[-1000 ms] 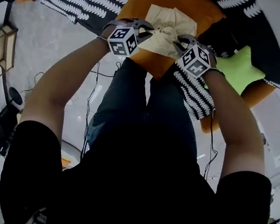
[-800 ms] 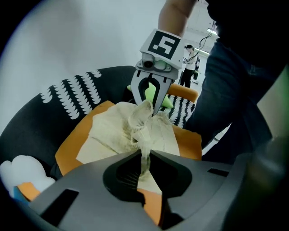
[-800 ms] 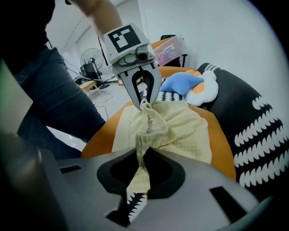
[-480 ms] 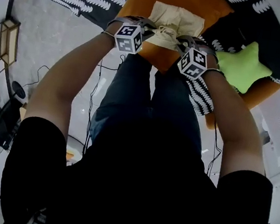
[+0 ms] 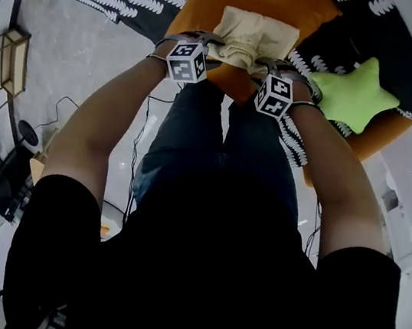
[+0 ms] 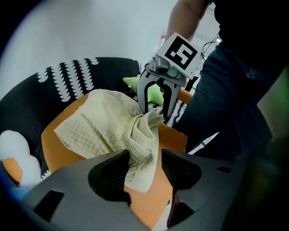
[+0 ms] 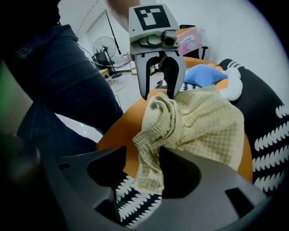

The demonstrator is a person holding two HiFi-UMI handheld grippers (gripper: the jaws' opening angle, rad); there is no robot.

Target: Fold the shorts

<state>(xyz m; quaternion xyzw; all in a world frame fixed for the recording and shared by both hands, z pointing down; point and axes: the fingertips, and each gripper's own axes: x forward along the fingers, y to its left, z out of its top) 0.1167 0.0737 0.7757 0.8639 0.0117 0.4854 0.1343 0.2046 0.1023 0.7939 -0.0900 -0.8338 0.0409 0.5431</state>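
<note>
Between the jaws of my left claw (image 6: 144, 173) lies a bunched edge of the shorts (image 6: 101, 131). The same bunched edge reaches between the jaws of my right claw (image 7: 142, 173), which is close beside the left one. Both claws have just been opening. Their jaws now stand apart and the pads do not press the cloth. Ahead of both claws, the rest of the shorts lies flat on the orange cushion (image 6: 56, 151). I think this is the letting go after a fold. To do it well, I should draw both claws back together and straight, so that no pad catches the crumpled edge and pulls the fold open.
</note>
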